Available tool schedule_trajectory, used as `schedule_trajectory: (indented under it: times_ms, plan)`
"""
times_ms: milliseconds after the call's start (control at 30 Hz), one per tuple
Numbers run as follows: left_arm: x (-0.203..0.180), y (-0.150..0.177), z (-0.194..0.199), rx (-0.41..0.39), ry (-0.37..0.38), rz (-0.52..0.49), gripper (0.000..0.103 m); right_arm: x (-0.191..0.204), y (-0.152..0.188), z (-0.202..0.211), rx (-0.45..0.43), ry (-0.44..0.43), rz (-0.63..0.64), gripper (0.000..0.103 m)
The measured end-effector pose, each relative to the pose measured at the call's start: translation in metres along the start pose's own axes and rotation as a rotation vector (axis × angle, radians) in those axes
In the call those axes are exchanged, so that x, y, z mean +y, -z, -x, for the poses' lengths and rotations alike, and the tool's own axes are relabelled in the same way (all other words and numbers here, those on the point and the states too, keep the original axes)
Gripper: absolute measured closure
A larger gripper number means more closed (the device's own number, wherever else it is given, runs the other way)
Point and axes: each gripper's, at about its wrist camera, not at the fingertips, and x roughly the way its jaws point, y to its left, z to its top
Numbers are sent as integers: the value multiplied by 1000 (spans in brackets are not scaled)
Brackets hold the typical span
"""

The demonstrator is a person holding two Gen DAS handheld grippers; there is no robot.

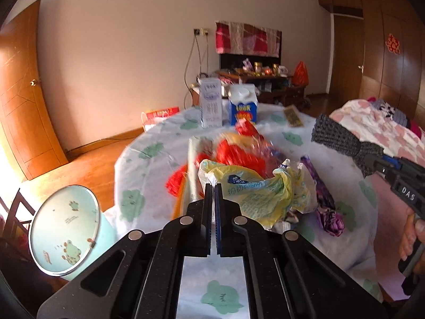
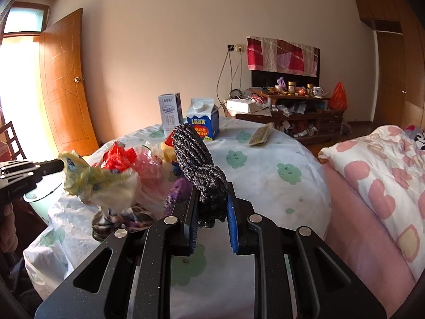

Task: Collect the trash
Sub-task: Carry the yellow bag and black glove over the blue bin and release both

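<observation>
My left gripper (image 1: 212, 186) is shut on a crumpled yellow-and-white plastic bag (image 1: 255, 194), lifted off the round table; it also shows in the right wrist view (image 2: 101, 183). Behind it lie red plastic wrappers (image 1: 233, 154) and a purple wrapper (image 1: 324, 199). My right gripper (image 2: 212, 199) is shut on a dark grey knitted cloth (image 2: 196, 156), held above the table; that cloth shows at the right of the left wrist view (image 1: 337, 138). A pale green bin (image 1: 66, 228) with a cartoon liner stands at the table's left edge.
The table (image 2: 265, 170) has a white cloth with green clouds. A white carton (image 1: 211, 103), a blue milk carton (image 1: 243, 109) and a flat snack packet (image 1: 293, 117) stand at its far side. A bed with a pink quilt (image 2: 385, 180) is on the right.
</observation>
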Motion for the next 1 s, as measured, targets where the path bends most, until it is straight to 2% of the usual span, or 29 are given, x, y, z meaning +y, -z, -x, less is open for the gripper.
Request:
schedule_trajectory:
  times_ms: [200, 333, 700, 1000]
  plan:
    - [32, -11, 25, -61, -44, 48, 102, 23, -15, 1, -20, -38, 29, 83]
    - [58, -10, 36, -78, -114, 73, 102, 47, -28, -2, -41, -76, 60, 83]
    - [139, 12, 43, -37, -325, 157, 102, 131, -60, -48, -29, -205, 140, 83]
    - [199, 34, 41, 16, -434, 218, 102, 198, -67, -91, 22, -289, 200, 83]
